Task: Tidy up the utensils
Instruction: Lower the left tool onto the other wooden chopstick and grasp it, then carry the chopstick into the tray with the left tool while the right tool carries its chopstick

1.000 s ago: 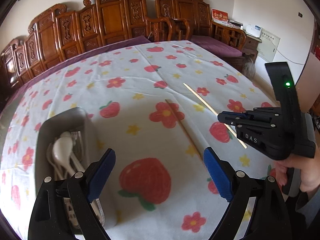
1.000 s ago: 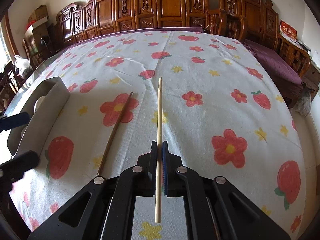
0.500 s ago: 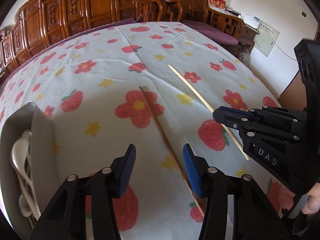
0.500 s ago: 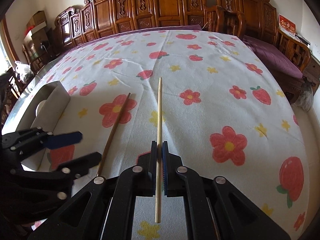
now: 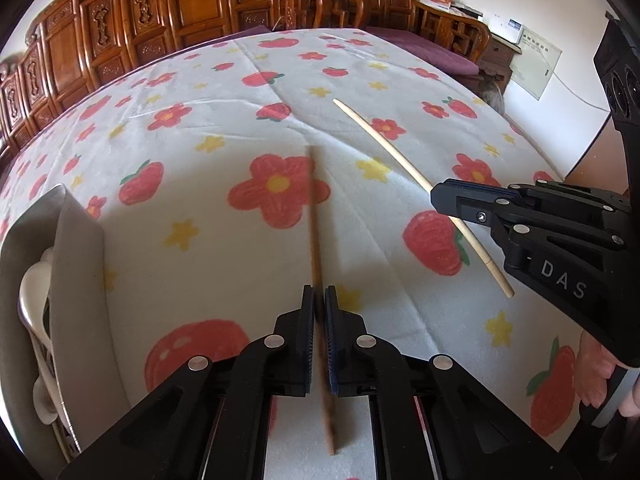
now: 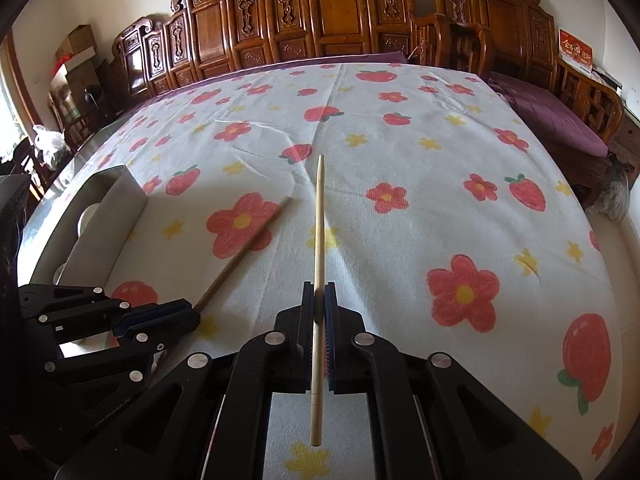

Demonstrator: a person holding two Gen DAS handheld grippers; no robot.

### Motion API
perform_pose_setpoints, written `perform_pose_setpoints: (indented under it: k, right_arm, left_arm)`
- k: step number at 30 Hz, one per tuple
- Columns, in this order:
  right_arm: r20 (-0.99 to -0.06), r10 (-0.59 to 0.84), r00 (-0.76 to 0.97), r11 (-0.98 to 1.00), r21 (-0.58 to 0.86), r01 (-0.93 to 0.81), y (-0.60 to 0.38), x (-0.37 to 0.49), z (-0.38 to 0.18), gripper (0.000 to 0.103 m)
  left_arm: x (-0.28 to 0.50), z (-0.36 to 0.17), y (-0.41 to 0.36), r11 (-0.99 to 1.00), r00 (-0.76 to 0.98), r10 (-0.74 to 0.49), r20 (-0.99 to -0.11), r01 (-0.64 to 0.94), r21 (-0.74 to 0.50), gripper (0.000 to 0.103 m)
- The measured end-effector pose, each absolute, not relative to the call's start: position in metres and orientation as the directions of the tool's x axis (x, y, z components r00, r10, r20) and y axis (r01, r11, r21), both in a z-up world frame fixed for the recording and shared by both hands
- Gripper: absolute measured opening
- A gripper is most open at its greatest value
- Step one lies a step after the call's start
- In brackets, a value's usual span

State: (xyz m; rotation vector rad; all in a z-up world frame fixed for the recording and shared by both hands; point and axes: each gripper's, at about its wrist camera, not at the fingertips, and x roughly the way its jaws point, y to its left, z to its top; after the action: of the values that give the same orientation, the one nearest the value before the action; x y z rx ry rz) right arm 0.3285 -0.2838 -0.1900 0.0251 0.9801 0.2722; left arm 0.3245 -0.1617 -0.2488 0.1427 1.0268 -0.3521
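My left gripper [image 5: 319,300] is shut on a dark brown chopstick [image 5: 315,216] that points forward over the flowered tablecloth; it looks blurred. It also shows in the right wrist view [image 6: 244,252], held by the left gripper [image 6: 188,312]. My right gripper [image 6: 319,300] is shut on a pale wooden chopstick [image 6: 319,216] and holds it above the cloth. In the left wrist view the pale chopstick [image 5: 384,144] sticks out of the right gripper [image 5: 440,194].
A grey metal utensil box [image 5: 76,264] with white spoons [image 5: 32,292] stands at the left; it also shows in the right wrist view [image 6: 108,204]. Carved wooden chairs [image 6: 320,20] line the table's far edge. A purple cushion [image 6: 560,116] lies at the right.
My left gripper moved right over the brown chopstick, closed on it and began to lift it. The right gripper kept holding the pale chopstick almost still.
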Motion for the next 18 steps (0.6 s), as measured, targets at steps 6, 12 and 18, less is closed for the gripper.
perform_pose_setpoints:
  k: [6,12,18]
  right_arm:
    - [-0.807,0.259,0.532,0.958,0.144,-0.247,-0.273,0.326,-0.185,0.006]
    - [-0.794,0.28,0.54,0.95,0.149,-0.275,-0.263,0.323,-0.178,0.006]
    - [-0.779,0.317,0.541,0.936,0.165,-0.31,-0.25,0.319,-0.171,0.006]
  left_arm:
    - [0.319,-0.241,-0.147,0.944,0.483,-0.211,-0.85,0.328,-0.048,0.004]
    - [0.311,-0.224,-0.132,0.949,0.513,-0.209,-0.833,0.312,-0.046,0.004]
    - [0.292,-0.202,-0.107,0.956,0.551,-0.21,-0.807,0.289,-0.051,0.004]
